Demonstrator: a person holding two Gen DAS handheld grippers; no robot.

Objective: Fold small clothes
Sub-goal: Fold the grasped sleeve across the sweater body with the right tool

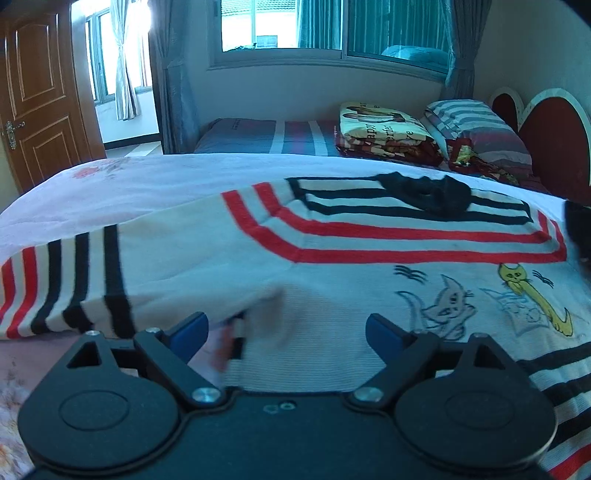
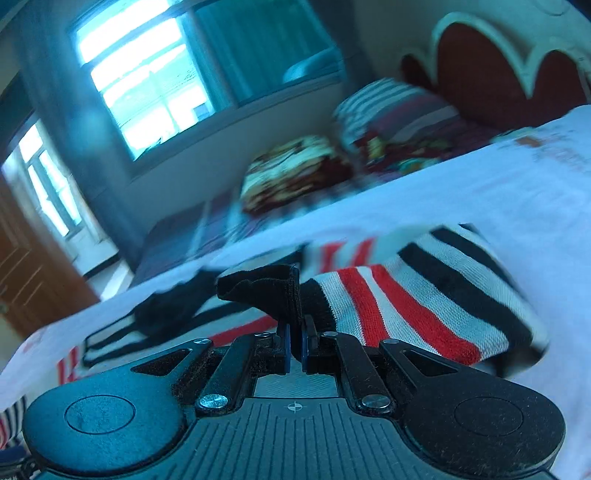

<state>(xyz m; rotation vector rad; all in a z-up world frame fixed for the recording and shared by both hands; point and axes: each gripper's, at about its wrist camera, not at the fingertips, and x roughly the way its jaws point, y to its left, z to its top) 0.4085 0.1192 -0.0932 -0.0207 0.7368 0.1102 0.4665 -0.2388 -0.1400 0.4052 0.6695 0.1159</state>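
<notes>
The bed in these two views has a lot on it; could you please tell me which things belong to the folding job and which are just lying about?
Part of the job:
- striped sweater with cat drawings
- right hand-held gripper, shut on the sweater's black cuff
- left hand-held gripper, open

Just lying about:
- folded printed blanket
- striped pillow
- white bedsheet

Left wrist view: sits low and very close over the white knitted sweater with red and black stripes and cat drawings (image 1: 332, 258), level horizon, facing across it toward the dark red scalloped headboard with white trim (image 1: 546, 136) at far right and the sliding window (image 1: 280, 29) to its left. Right wrist view: equally low and near, rolled so the scene tilts up to the right, blurred, facing the same headboard (image 2: 491, 70). Shared: sweater (image 2: 424, 306), window (image 2: 147, 81), headboard, and beside it the striped pillow (image 1: 476, 125) (image 2: 391, 110).
</notes>
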